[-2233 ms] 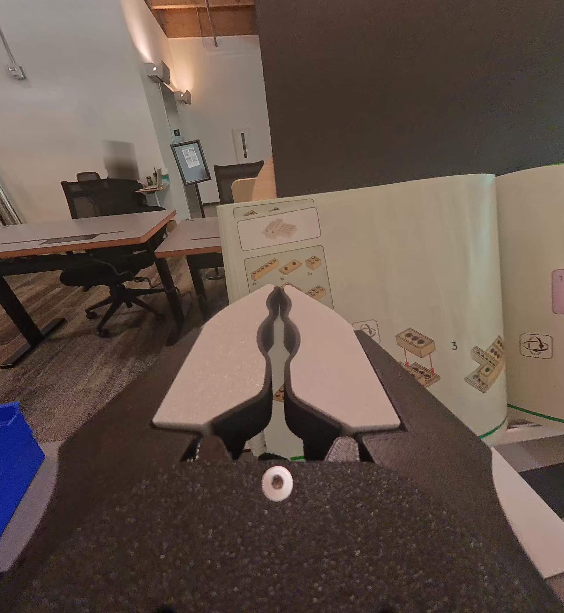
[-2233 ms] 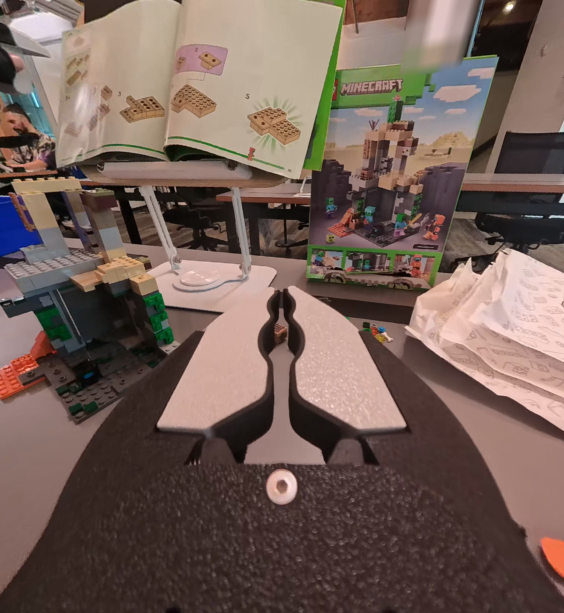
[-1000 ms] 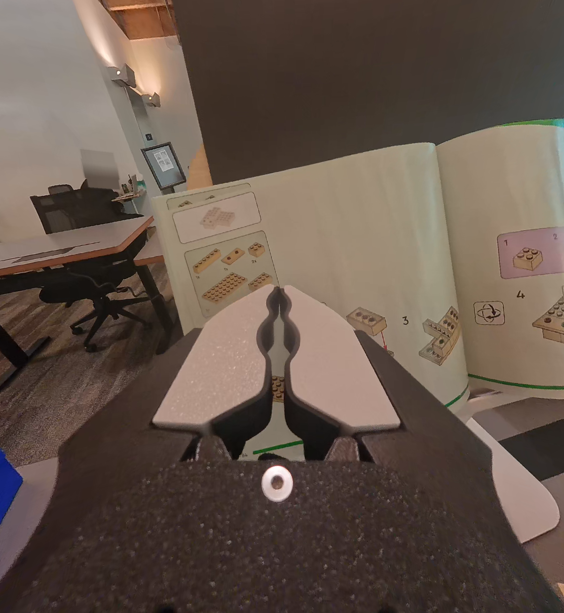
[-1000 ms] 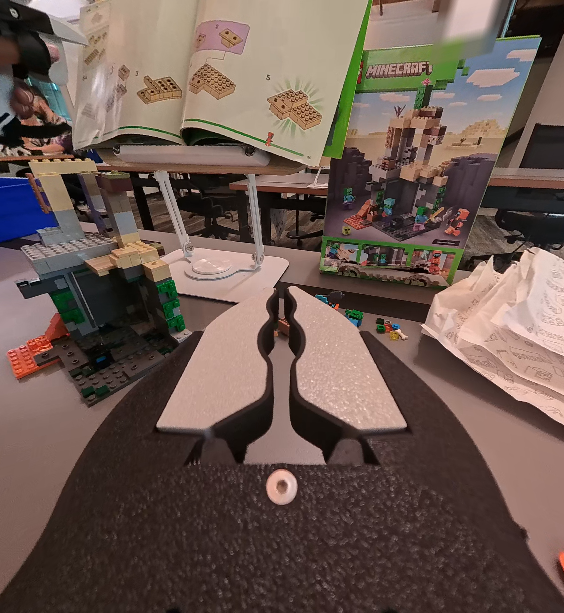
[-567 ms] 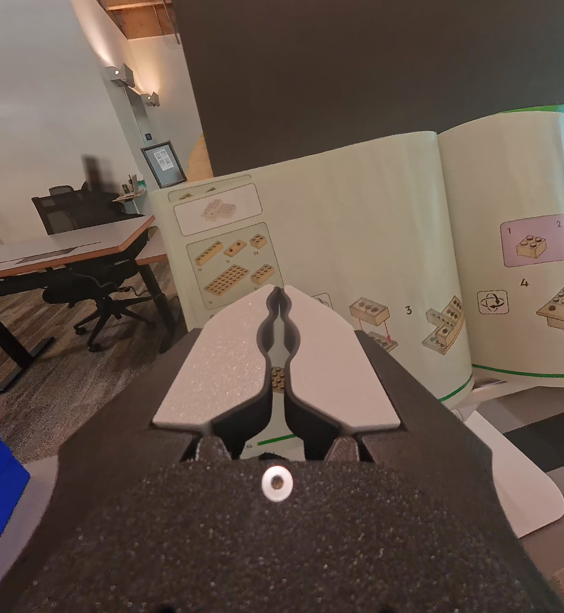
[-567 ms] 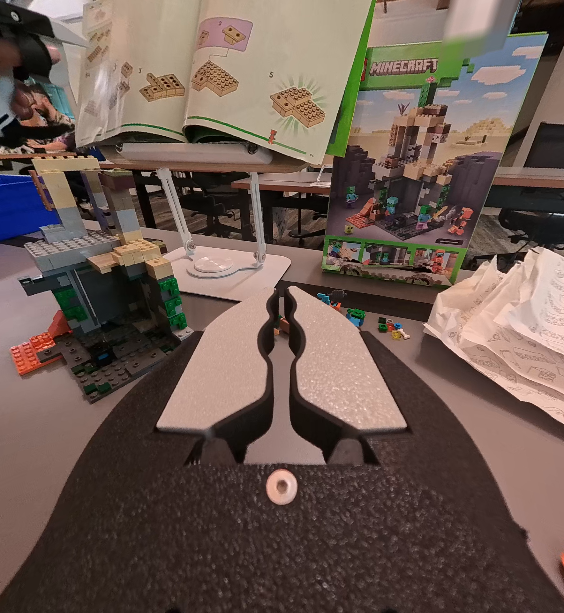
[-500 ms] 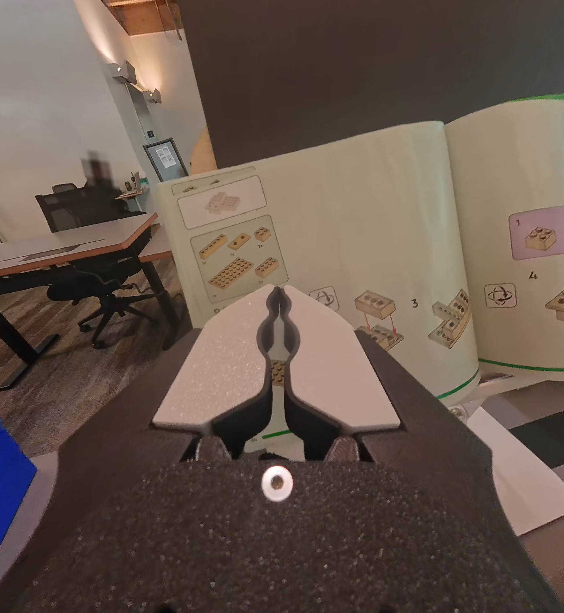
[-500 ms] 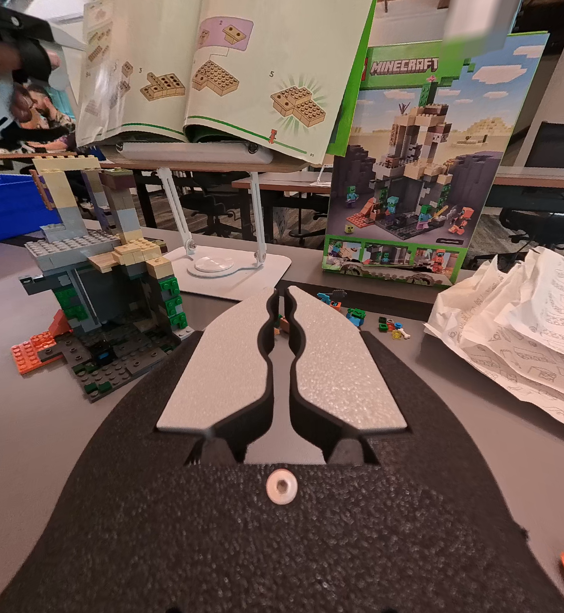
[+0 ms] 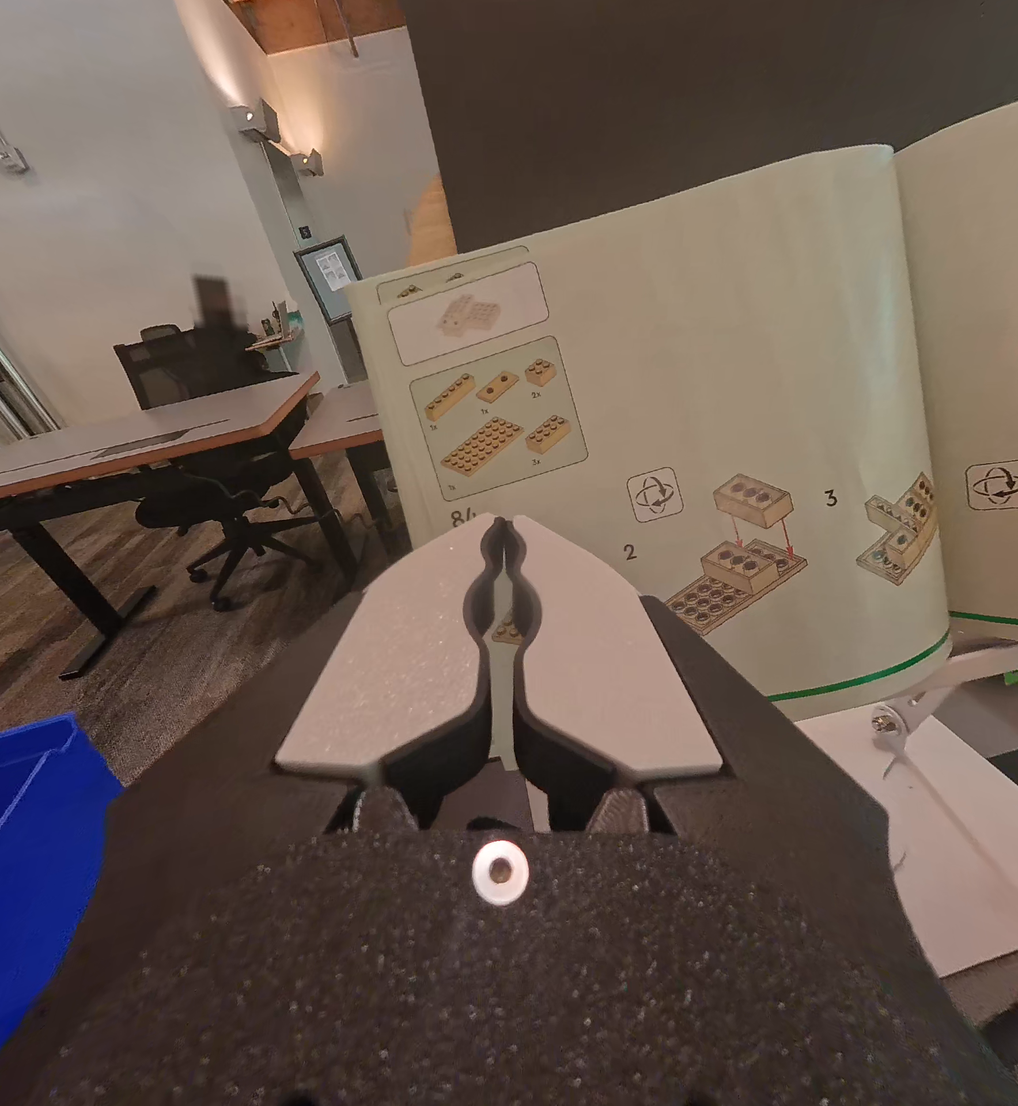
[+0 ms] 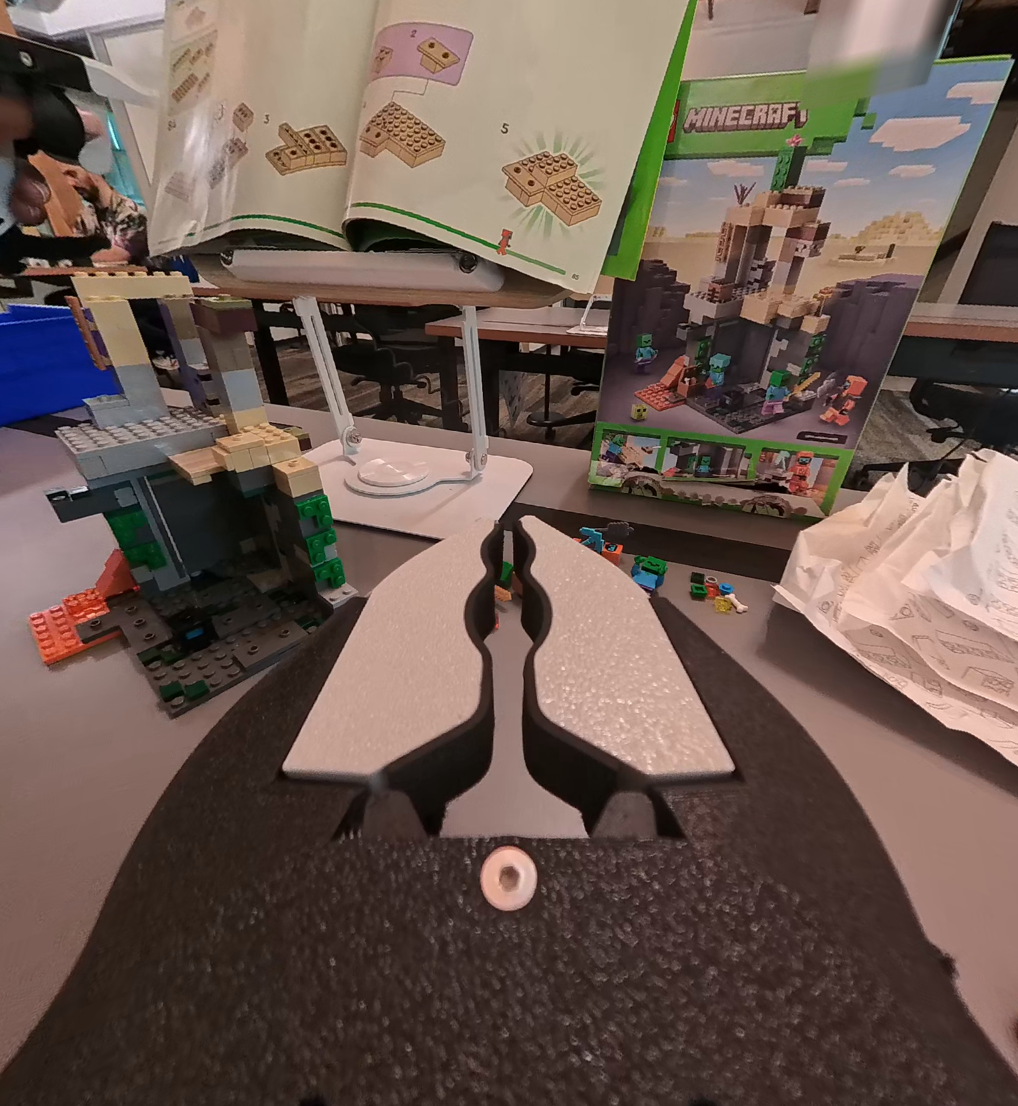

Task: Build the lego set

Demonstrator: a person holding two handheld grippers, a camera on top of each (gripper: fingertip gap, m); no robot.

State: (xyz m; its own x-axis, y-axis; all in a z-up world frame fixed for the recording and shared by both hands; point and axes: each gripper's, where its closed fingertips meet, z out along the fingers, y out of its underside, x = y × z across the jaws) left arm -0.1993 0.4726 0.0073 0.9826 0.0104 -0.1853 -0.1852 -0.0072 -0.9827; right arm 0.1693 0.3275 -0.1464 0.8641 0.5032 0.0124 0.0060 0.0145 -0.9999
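A partly built brick structure of grey, tan, dark and green toy bricks stands upright on the grey table, on a dark studded base with an orange plate at its left edge. Left of the white book stand, it rises in two tan-and-grey columns. Small loose pieces lie scattered right of that stand.

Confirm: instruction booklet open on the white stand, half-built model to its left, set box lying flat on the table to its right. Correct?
Not quite. In the right wrist view the set box stands upright on the table, not flat. The rest holds: the instruction booklet is open on the white stand, with the half-built model to its left.
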